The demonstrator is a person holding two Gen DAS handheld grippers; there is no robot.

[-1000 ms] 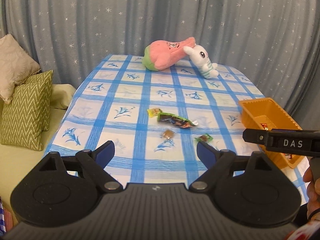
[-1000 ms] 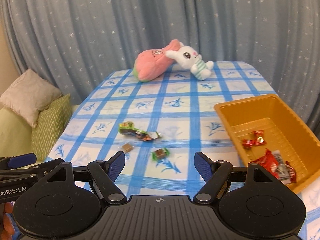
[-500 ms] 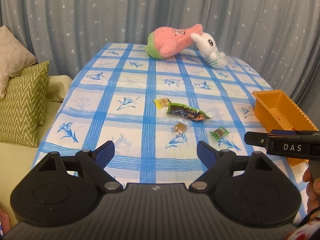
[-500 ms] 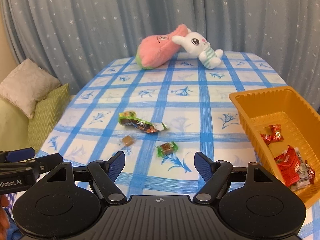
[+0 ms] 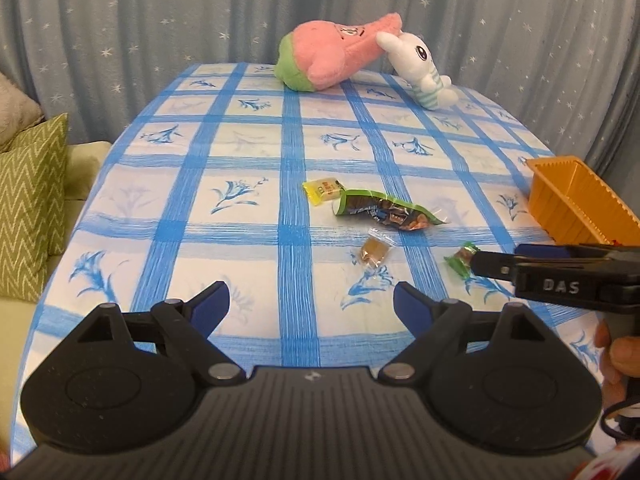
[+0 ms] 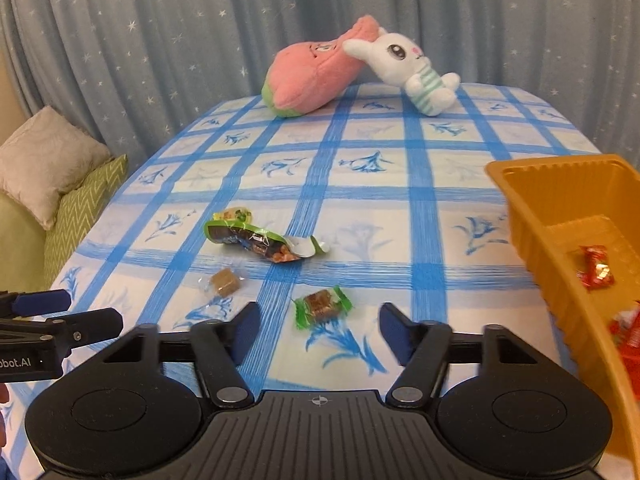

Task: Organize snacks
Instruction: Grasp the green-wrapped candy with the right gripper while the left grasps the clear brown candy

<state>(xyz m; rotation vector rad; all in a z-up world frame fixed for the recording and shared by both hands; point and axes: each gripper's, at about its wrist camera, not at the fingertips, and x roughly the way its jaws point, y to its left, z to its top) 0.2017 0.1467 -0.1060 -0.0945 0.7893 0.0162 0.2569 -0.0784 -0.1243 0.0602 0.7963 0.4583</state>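
Several snacks lie mid-table: a yellow packet [image 5: 323,191], a long green-and-brown packet [image 5: 386,212], a clear-wrapped brown candy [image 5: 375,252] and a green-wrapped candy [image 6: 322,306]. My right gripper [image 6: 316,332] is open and empty, low over the table, with the green-wrapped candy just ahead between its fingers. My left gripper [image 5: 310,306] is open and empty, nearer the front edge, with the brown candy ahead of it. An orange tray [image 6: 532,216] at the right holds red-wrapped snacks [image 6: 596,272].
A pink plush [image 6: 316,74] and a white rabbit plush [image 6: 412,66] lie at the table's far end. A blue-checked cloth [image 5: 248,152] covers the table. Cushions [image 5: 28,200] sit on a sofa to the left. A starred curtain hangs behind.
Both grippers have moved forward and lower toward the snacks. The right gripper has come up to the green-wrapped candy. Both stay open.
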